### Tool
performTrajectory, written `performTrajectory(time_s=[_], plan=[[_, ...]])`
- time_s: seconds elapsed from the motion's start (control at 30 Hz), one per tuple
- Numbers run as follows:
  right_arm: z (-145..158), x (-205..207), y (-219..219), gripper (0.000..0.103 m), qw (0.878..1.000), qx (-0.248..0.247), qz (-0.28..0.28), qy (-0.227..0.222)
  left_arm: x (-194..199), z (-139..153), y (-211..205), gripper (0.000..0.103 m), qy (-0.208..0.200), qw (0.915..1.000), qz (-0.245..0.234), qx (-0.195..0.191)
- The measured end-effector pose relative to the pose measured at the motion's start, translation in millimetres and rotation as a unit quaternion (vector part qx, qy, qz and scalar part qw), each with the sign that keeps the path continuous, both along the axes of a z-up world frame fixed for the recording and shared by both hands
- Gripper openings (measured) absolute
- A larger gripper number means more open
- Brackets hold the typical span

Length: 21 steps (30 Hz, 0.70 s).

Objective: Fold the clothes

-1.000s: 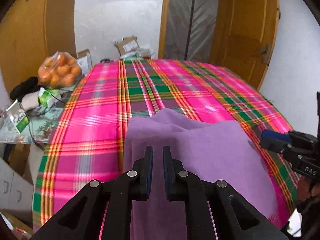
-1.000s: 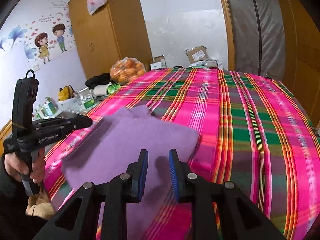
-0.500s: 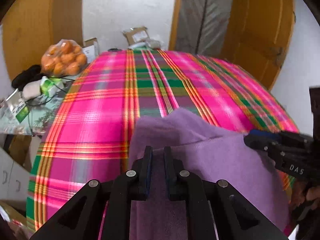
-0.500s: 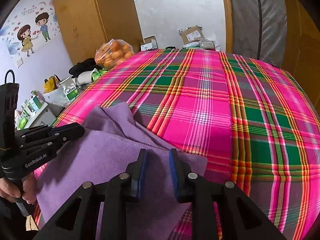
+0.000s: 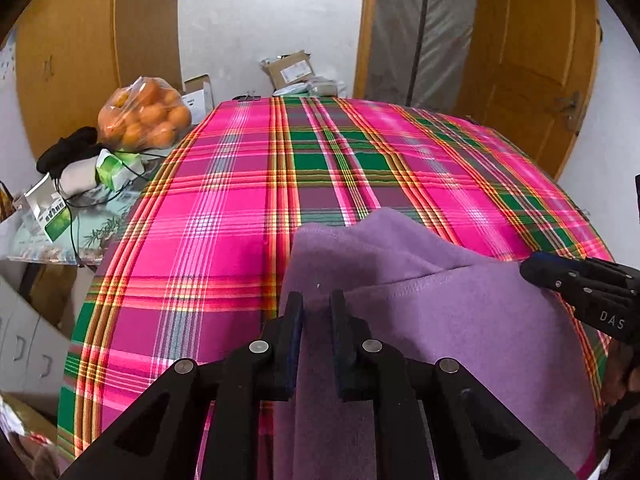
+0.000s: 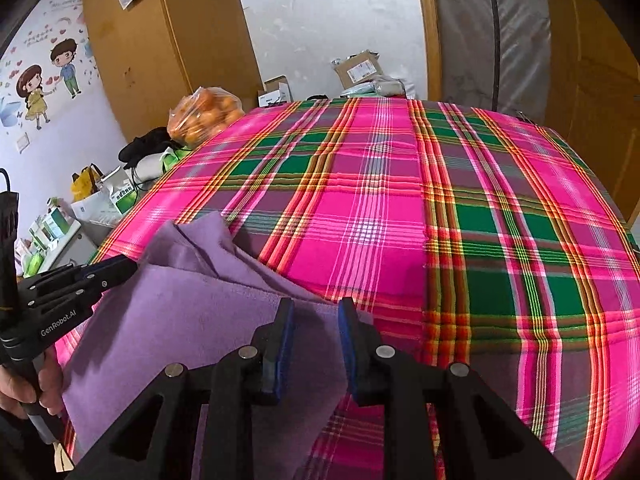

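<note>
Purple cloth lies folded at the lower middle of the left view, on the near edge of a plaid bedspread. Left gripper has its jaws a narrow gap apart over the cloth's left edge; whether they pinch it I cannot tell. Right gripper, lower middle of its view, stands a little wider over the right edge, with cloth between its pads. Farther off, upper left, sits a bag of oranges.
</note>
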State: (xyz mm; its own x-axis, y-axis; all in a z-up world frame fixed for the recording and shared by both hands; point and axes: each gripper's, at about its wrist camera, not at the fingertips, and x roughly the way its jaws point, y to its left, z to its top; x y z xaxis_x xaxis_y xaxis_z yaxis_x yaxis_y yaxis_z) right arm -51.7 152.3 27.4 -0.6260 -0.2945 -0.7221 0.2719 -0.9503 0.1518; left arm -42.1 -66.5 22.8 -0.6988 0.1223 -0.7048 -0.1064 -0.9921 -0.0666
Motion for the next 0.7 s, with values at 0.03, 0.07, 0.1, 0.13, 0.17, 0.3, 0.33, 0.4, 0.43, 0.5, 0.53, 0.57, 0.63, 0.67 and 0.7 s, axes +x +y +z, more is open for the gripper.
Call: performTrajectory(time_s=[0.03, 0.07, 0.1, 0.13, 0.17, 0.3, 0.33, 0.4, 0.43, 0.5, 0.53, 0.57, 0.63, 0.67, 0.7], plan=[[-0.7, 0.1, -0.3, 0.023, 1.0, 0.0, 0.001, 0.001, 0.1, -0.6, -0.1, 0.015, 0.001, 1.0, 0.0, 0.0], [-1.4, 0.1, -0.6, 0.023, 1.0, 0.0, 0.001, 0.001, 0.2, -1.2, -0.2, 0.016, 0.002, 1.0, 0.0, -0.001], [-2.3, 0.0, 0.0, 0.023, 1.0, -0.002, 0.002, 0.001, 0.2, -1.6, -0.4, 0.016, 0.002, 1.0, -0.001, 0.0], [-3.0, -0.2, 0.5, 0.023, 1.0, -0.004, 0.002, 0.002, 0.2, -2.1, -0.6, 0.016, 0.003, 1.0, -0.001, 0.001], [-3.7, -0.4, 0.8, 0.024, 1.0, -0.006, 0.003, 0.002, 0.3, -2.6, -0.8, 0.017, 0.003, 1.0, -0.001, 0.001], [-5.0, -0.5, -0.5, 0.024, 1.0, -0.004, 0.004, 0.006, 0.4, -4.3, -1.5, 0.017, 0.005, 1.0, -0.002, 0.004], [-5.6, -0.9, -0.5, 0.024, 1.0, -0.004, 0.004, 0.005, 0.2, -4.3, -1.7, 0.017, 0.004, 1.0, -0.002, 0.005], [-6.3, -1.3, -0.2, 0.024, 1.0, -0.004, 0.004, 0.004, -0.3, -4.4, -1.8, 0.018, 0.003, 1.0, -0.003, 0.007], [-6.5, -1.6, 0.3, 0.024, 1.0, -0.005, 0.004, 0.003, -0.6, -4.5, -1.8, 0.018, 0.002, 1.0, -0.003, 0.007], [-6.9, -2.1, 1.2, 0.024, 1.0, -0.008, 0.004, 0.001, -1.2, -4.7, -1.8, 0.018, 0.0, 1.0, -0.005, 0.007], [-7.1, -2.4, 1.7, 0.024, 1.0, -0.009, 0.004, 0.0, -1.4, -4.6, -1.5, 0.018, 0.0, 1.0, -0.005, 0.007], [-6.8, -2.3, 1.6, 0.024, 1.0, -0.008, 0.004, 0.0, -1.9, -4.5, -1.4, 0.018, 0.0, 1.0, -0.005, 0.006], [-5.6, -1.4, 0.9, 0.024, 1.0, -0.002, 0.005, 0.003, -1.9, -3.6, -1.9, 0.018, 0.0, 1.0, -0.008, 0.005], [-4.4, 0.9, 1.2, 0.024, 1.0, -0.002, 0.004, 0.006, -0.3, -2.7, -3.4, 0.018, 0.0, 0.9999, -0.009, 0.007], [-2.4, 4.6, 2.0, 0.024, 1.0, -0.004, 0.002, 0.008, 2.3, -1.4, -5.0, 0.018, 0.001, 0.9999, -0.01, 0.009]])
